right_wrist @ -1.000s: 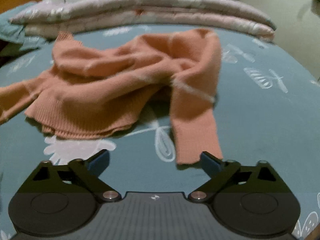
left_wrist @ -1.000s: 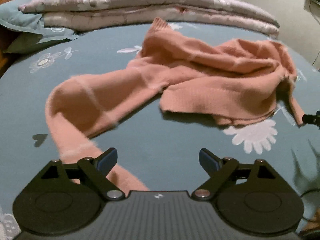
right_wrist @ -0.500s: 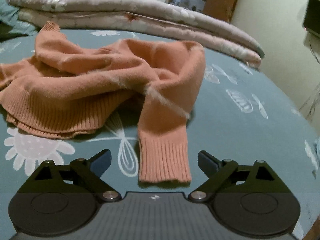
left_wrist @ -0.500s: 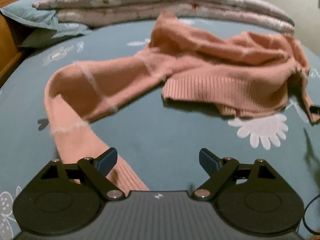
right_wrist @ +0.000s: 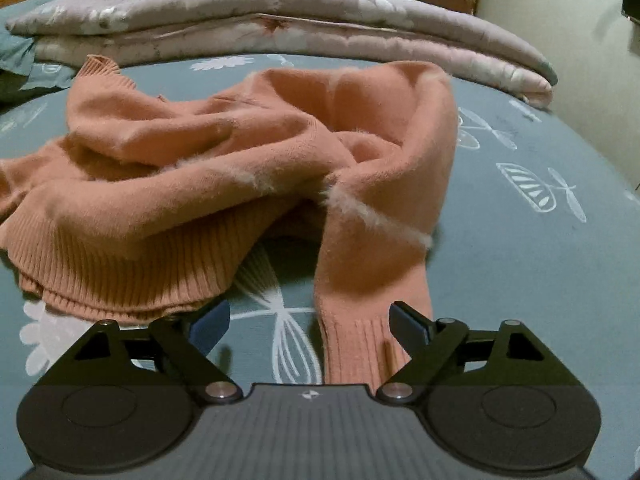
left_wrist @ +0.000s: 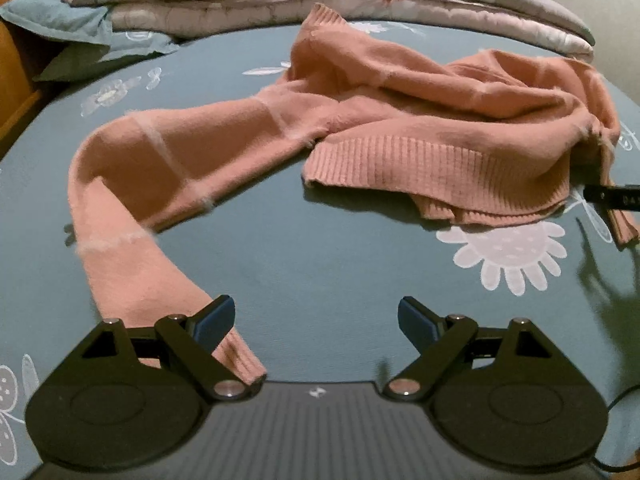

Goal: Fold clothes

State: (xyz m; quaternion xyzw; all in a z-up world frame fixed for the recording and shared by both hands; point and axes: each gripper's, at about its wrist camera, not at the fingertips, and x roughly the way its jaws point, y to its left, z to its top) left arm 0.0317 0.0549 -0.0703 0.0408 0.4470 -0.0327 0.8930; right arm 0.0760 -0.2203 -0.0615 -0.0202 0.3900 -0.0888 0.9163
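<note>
A salmon-pink knit sweater [left_wrist: 440, 128] lies crumpled on the blue-green flowered bedsheet [left_wrist: 320, 248]. Its one sleeve [left_wrist: 132, 184] curves down to my left gripper [left_wrist: 316, 316], which is open; the cuff [left_wrist: 240, 360] lies at the left finger, not pinched. In the right wrist view the sweater's body [right_wrist: 200, 184] is heaped on the left, and the other sleeve [right_wrist: 372, 248] hangs down toward me. My right gripper [right_wrist: 310, 320] has its jaws closing, with that ribbed cuff [right_wrist: 356, 348] between them near the right finger, pads apart from it.
A folded pale floral quilt [right_wrist: 280, 20] lies along the bed's far side. A blue-green pillow [left_wrist: 60, 20] and a wooden headboard [left_wrist: 16, 72] are at the far left. A wall [right_wrist: 580, 60] rises on the right. A black tool part [left_wrist: 612, 196] pokes in at the right edge.
Both grippers have come closer to the sweater and lower. The right sleeve's cuff now lies between the right jaws, which have narrowed slightly. The left sleeve's cuff has slid in beside the left finger.
</note>
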